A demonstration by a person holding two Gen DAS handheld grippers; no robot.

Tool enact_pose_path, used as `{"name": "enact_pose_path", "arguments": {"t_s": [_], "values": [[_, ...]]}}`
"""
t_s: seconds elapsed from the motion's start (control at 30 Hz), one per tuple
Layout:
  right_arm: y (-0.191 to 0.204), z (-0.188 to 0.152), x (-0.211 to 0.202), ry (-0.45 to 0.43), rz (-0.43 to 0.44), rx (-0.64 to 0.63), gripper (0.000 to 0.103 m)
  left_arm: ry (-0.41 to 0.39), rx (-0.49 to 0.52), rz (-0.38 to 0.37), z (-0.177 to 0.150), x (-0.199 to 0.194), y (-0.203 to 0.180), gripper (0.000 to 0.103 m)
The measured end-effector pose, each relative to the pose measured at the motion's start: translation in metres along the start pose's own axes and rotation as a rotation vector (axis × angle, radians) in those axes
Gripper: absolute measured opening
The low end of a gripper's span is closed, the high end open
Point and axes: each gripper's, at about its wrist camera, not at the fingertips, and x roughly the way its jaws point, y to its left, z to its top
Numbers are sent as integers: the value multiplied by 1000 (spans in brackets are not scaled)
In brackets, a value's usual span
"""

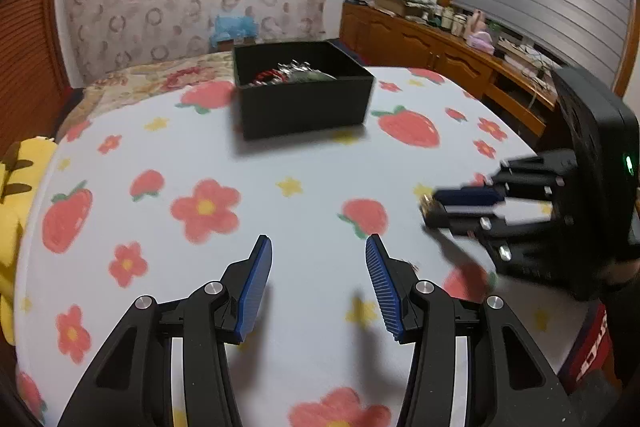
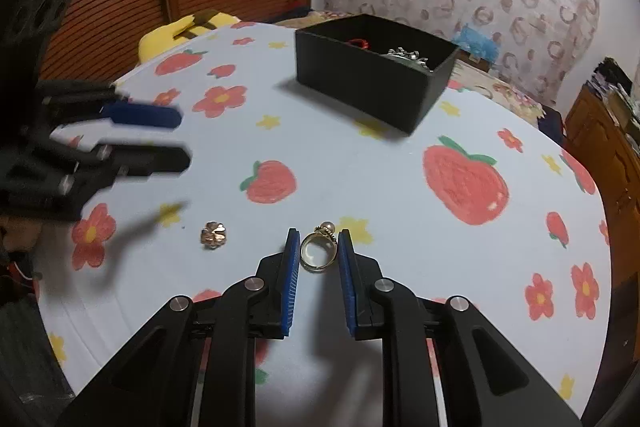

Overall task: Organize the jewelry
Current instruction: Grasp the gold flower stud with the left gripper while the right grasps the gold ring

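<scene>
Two small pieces lie loose on the worktop (image 2: pixel 360 163), well short of the black box (image 2: pixel 372 83) that sits toward its far edge with other jewelry already inside; the gold ring (image 2: pixel 316 253), topped with a small pearl, lies flat near the near edge, and a rose-gold clover charm (image 2: pixel 214 235) lies just to its left, apart from it. The right hand-held gripper (image 2: pixel 319 247) has its jaws narrowed around the ring, one pad on each side, but a sliver of cloth shows at both sides, so I judge it not yet pinched; the left hand-held gripper (image 1: pixel 319 247) hovers spread over bare cloth, holding nothing. The ring looks light, stiff and smooth, likely to skid or flip on the soft cover; the band's opposite sides seem the surest hold, keeping the pads off the pearl, which looks the delicate part.
</scene>
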Motion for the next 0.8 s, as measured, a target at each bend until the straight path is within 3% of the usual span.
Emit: {"name": "enact_pose_path", "arguments": {"t_s": [0.37, 0.63, 0.7, 0.8], "values": [[-20, 3, -20, -60, -18, 62, 21, 32, 81, -56, -9, 9, -37, 46], [-21, 0, -19, -56, -16, 62, 21, 66, 120, -62, -10, 21, -48, 27], [-21, -1, -18, -55, -13, 62, 21, 67, 114, -69, -9, 21, -46, 17], [-21, -1, -18, -56, -14, 63, 21, 68, 109, -81, -9, 20, -43, 13]]}}
